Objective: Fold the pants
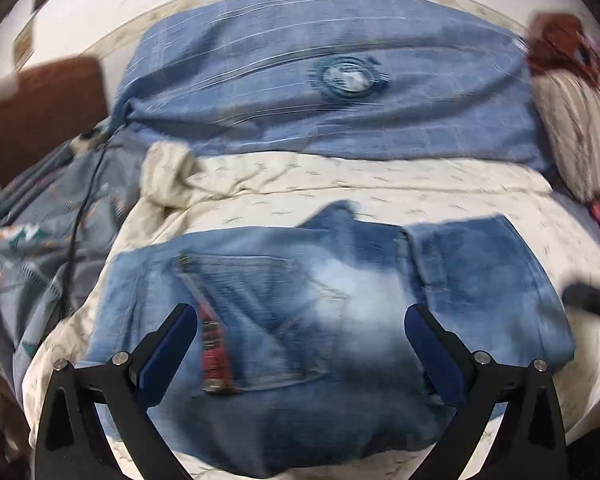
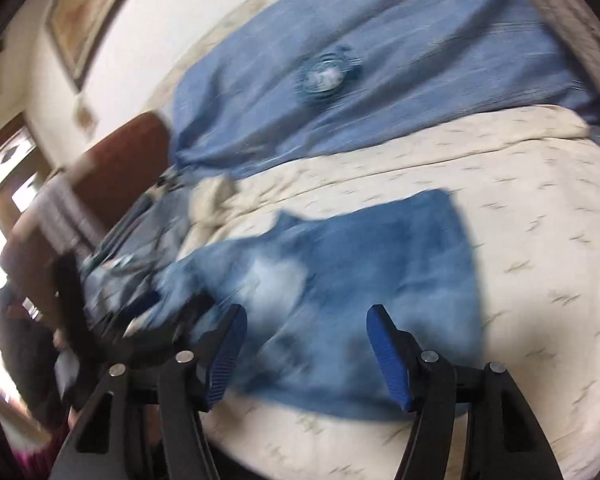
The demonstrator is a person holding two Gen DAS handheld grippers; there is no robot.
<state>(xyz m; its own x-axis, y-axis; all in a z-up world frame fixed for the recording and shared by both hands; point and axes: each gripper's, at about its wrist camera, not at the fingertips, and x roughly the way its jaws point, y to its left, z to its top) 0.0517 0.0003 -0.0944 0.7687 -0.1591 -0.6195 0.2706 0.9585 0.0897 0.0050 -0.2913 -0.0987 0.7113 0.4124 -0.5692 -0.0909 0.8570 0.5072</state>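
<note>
Faded blue jeans (image 1: 332, 320) lie folded in a wide bundle on a cream bedspread (image 1: 380, 188), back pocket and a red label strip (image 1: 216, 356) facing up. My left gripper (image 1: 300, 320) hovers over the jeans, open and empty. In the right wrist view the jeans (image 2: 360, 264) lie ahead, and my right gripper (image 2: 304, 320) is open and empty just above their near edge. The left gripper (image 2: 140, 320) shows as a dark blur at the left of that view. Both views are motion-blurred.
A blue blanket (image 1: 320, 80) with a round emblem covers the bed's far side. A grey patterned quilt (image 1: 60, 232) and a black cable lie at the left. A striped pillow (image 1: 576, 128) sits at the right. A brown headboard (image 2: 120, 152) stands beyond.
</note>
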